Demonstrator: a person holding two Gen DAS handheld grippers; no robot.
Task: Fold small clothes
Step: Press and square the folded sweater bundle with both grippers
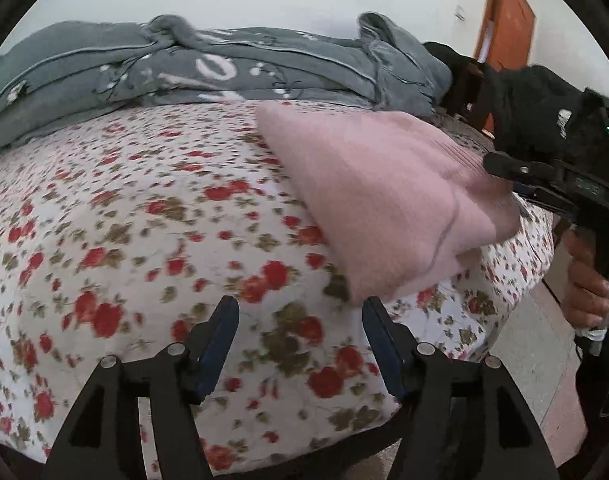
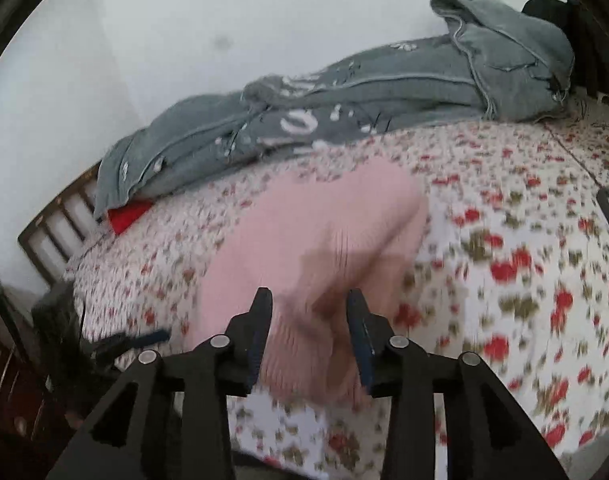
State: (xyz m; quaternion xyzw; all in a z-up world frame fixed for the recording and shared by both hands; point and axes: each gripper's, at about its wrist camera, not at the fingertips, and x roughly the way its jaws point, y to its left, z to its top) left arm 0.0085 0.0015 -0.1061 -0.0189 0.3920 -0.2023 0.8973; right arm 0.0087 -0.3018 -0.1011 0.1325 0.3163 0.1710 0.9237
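Note:
A folded pink knit garment (image 1: 388,196) lies on the floral bedsheet (image 1: 144,220). My left gripper (image 1: 300,312) is open and empty, just short of the garment's near corner. My right gripper (image 2: 309,304) has its jaws apart around the pink garment (image 2: 316,236), whose ribbed end sits between the fingers; the view is blurred. In the left wrist view the right gripper (image 1: 504,166) reaches onto the garment's right end, held by a hand (image 1: 588,284).
A grey patterned blanket (image 1: 208,68) is heaped along the far side of the bed against the white wall. A wooden door (image 1: 508,16) is at the far right. A red item (image 2: 128,214) and the wooden bed frame (image 2: 52,228) show at the left edge.

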